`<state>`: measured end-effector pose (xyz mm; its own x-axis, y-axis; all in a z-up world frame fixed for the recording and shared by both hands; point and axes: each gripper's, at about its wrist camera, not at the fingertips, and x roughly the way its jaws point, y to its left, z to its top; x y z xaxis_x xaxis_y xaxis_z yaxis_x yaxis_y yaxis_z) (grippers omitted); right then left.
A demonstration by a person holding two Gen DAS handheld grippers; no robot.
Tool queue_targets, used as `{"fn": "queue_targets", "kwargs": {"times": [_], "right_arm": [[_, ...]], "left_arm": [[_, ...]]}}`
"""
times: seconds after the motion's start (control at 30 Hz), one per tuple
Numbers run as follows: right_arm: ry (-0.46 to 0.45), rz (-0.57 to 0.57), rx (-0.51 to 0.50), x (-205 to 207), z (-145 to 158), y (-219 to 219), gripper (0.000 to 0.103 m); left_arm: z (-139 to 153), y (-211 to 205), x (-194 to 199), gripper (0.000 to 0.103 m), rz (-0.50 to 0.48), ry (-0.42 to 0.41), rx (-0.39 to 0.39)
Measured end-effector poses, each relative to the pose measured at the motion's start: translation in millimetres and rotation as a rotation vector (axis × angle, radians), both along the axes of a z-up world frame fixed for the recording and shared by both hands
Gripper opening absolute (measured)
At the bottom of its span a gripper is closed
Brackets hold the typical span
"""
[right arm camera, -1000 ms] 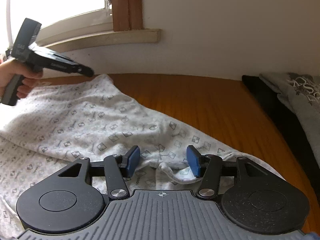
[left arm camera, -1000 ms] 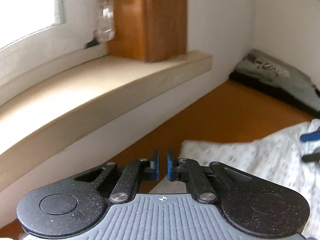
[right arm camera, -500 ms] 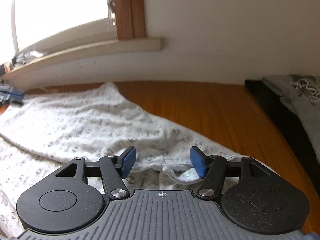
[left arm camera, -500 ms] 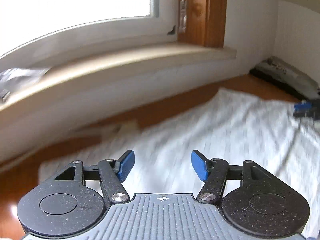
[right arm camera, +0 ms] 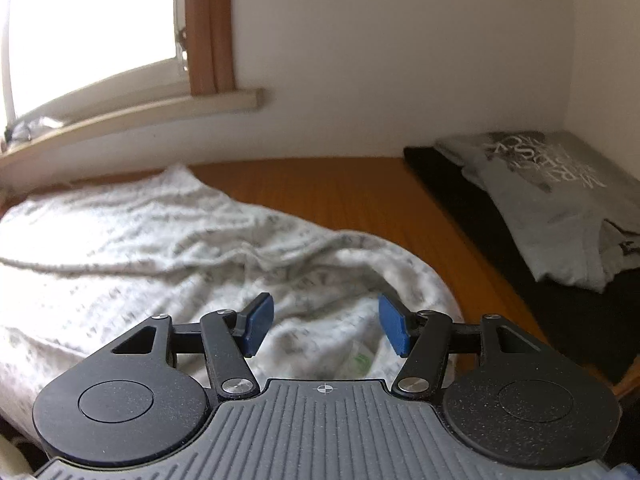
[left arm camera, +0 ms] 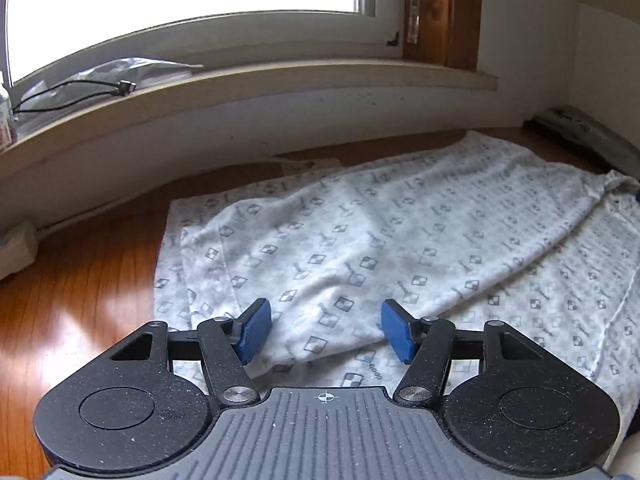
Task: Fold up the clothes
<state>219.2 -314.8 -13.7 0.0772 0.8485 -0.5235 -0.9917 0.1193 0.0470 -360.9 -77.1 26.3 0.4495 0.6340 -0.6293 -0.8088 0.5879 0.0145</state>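
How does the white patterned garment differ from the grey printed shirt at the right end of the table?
The white patterned garment is spread loosely with one side lapped over; the grey printed shirt lies folded and compact. The white one carries a small repeated dark print all over; the grey one bears one large lettered graphic. The white one rests on the bare wooden table; the grey one sits on a black garment. Neither is gripped.

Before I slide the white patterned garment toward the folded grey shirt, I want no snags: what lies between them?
In the right wrist view, only bare wooden tabletop separates the white garment from the grey shirt, which rests on a black cloth.
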Motion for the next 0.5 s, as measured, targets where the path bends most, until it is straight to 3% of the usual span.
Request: {"fn": "queue_targets", "kwargs": {"times": [0.23, 0.43, 0.47, 0.5], "right_arm": [[-0.046, 0.066, -0.047, -35, 1, 36, 0.058], [-0.038, 0.028, -0.089, -36, -6, 63, 0.057], [-0.044, 0.022, -0.098, -36, -7, 66, 0.054], [-0.048, 0.021, -0.100, -34, -8, 66, 0.043]], "left_arm": [[-4, -2, -4, 0.067, -0.009, -0.018, 0.016], [-4, -2, -3, 0.069, -0.015, -0.016, 0.015], [-4, -2, -3, 0.069, -0.015, -0.017, 0.014], [-5, -2, -3, 0.069, -0.015, -0.017, 0.013]]}}
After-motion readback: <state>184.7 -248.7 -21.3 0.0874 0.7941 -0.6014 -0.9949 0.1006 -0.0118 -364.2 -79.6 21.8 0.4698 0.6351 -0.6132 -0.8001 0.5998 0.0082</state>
